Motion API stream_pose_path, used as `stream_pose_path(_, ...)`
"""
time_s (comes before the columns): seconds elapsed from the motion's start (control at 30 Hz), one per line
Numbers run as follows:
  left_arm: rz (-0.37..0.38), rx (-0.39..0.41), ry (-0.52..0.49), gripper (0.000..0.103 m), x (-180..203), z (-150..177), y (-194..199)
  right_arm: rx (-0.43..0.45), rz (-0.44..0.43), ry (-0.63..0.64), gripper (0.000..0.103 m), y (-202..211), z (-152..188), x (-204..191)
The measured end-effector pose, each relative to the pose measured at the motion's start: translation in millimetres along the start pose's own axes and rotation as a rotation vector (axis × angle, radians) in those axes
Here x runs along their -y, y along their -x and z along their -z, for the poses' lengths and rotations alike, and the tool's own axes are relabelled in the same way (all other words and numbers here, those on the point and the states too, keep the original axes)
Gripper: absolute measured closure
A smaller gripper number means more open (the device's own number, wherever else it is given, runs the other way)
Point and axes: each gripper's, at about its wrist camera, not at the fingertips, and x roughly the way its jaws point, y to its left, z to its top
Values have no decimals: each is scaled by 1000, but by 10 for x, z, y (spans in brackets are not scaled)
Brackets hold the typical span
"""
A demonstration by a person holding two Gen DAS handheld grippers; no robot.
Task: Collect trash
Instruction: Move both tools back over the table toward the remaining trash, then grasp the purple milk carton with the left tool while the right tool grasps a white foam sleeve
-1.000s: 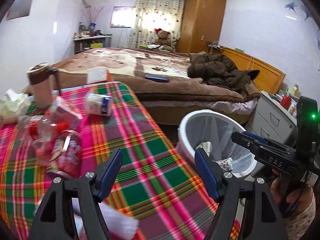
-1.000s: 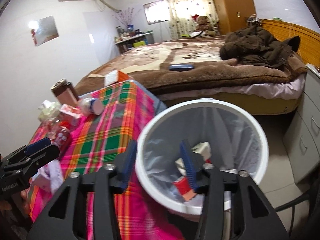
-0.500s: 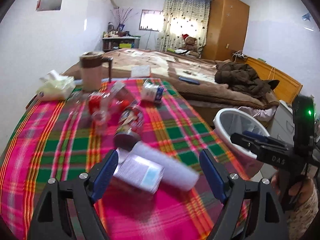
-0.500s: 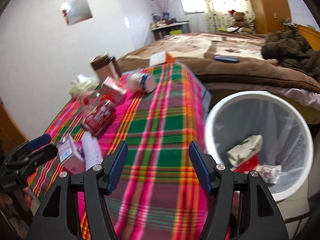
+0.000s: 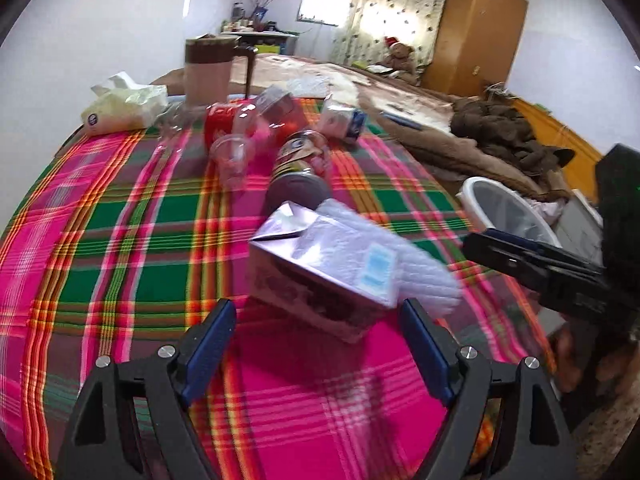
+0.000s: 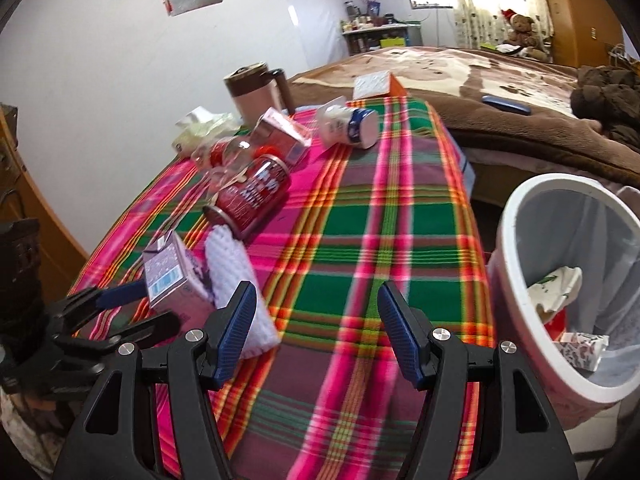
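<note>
Plaid cloth (image 5: 120, 240) covers the table. Low in the middle of the left view a small purple carton (image 5: 320, 276) lies, long side running toward the lower right, just ahead of the left gripper (image 5: 316, 340), whose jaws are apart and empty. The right gripper (image 6: 316, 320) is also apart, nothing between. The bin (image 6: 516, 216), centred a second ago, is now seen at right.
</note>
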Motion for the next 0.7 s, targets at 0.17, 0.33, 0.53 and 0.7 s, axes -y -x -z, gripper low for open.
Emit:
stream_pose_path(0.17, -39, -13, 38, 18, -192, 11, -26, -38, -45, 26, 38, -111, 7, -91)
stream_pose_path(0.33, -91, 0, 79, 18, -472, -4, 60, -69, -82, 34, 38, -209, -17, -169)
stream_pose_path(0.53, -125, 9, 114, 18, -701, -16, 161, -82, -134, 57, 38, -232, -34, -306)
stream_pose_path(0.7, -70, 24, 100, 18, -662, -40, 250, -99, -174, 84, 38, -265, -22, -430)
